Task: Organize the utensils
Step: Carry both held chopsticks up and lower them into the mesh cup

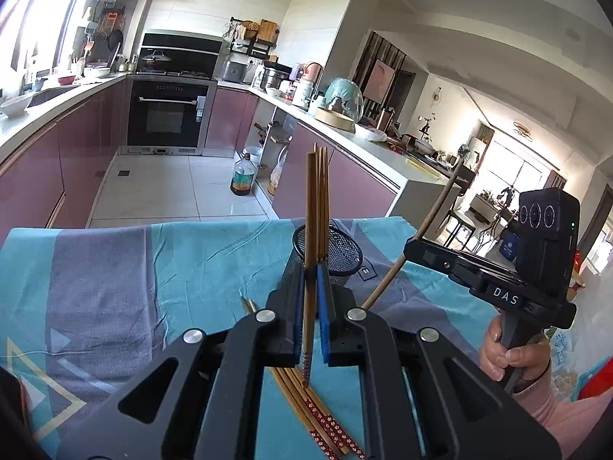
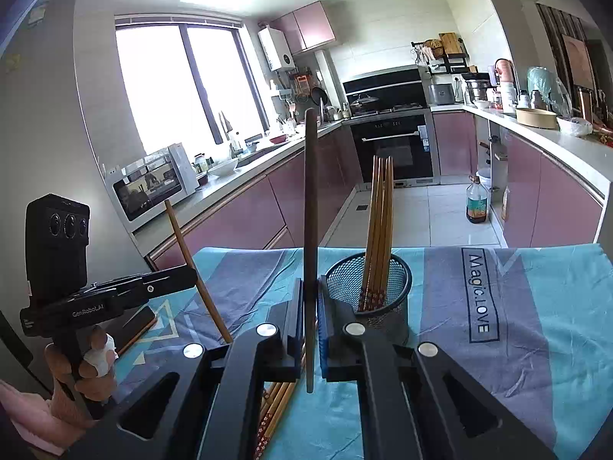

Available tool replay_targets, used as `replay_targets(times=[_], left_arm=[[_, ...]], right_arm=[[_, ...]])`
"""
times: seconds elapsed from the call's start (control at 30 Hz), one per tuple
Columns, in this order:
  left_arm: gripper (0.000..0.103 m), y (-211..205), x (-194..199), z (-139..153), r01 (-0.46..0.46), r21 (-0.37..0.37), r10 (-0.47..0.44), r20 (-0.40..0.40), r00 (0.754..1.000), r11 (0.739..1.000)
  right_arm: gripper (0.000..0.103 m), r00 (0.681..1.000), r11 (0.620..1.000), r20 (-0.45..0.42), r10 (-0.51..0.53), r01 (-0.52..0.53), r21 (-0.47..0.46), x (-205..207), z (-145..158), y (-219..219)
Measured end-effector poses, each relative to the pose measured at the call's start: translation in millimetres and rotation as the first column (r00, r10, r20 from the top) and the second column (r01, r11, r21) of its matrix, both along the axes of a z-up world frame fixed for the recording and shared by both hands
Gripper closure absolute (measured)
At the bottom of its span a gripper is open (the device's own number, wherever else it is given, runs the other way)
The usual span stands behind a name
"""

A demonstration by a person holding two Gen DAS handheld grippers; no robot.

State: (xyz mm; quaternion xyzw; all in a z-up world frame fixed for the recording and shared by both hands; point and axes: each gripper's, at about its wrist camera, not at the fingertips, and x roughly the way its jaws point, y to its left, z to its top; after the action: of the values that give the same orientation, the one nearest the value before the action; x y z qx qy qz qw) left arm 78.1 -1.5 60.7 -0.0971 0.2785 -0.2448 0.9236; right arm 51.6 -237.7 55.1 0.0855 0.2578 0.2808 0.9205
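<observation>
My left gripper (image 1: 311, 287) clamped on one chopstick (image 1: 309, 230) standing upright, my right gripper (image 2: 309, 306) clamped on another (image 2: 311, 230), mesh cup (image 2: 367, 287) just beyond, loose chopsticks (image 1: 306, 414) below.

Left gripper (image 1: 311, 287) clamps one brown wooden chopstick (image 1: 309, 237) upright.
Behind it, a black mesh cup (image 1: 337, 257) holds chopsticks; more patterned chopsticks (image 1: 322, 418) lie on the teal-and-grey cloth (image 1: 115, 268) covering the tabletop.

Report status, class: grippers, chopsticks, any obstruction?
Left gripper shut on a chopstick. Right gripper shut on a dark chopstick. More stand in mesh cup. Path looks clear.
</observation>
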Motion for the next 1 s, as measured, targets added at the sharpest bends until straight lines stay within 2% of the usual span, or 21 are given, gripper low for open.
replay_targets(times=[0.67,1.0], left_arm=[[0.096,-24,32,47,0.029,-0.015,-0.028,0.095,0.995,0.999],[0.096,-33,41,74,0.022,-0.015,-0.019,0.152,0.988,1.0]], right_arm=[[0.098,0.991,0.999,0.131,-0.033,0.036,-0.02,10,44,-15],[0.098,0.987,0.998,0.153,-0.047,0.052,-0.025,25,53,-17]])
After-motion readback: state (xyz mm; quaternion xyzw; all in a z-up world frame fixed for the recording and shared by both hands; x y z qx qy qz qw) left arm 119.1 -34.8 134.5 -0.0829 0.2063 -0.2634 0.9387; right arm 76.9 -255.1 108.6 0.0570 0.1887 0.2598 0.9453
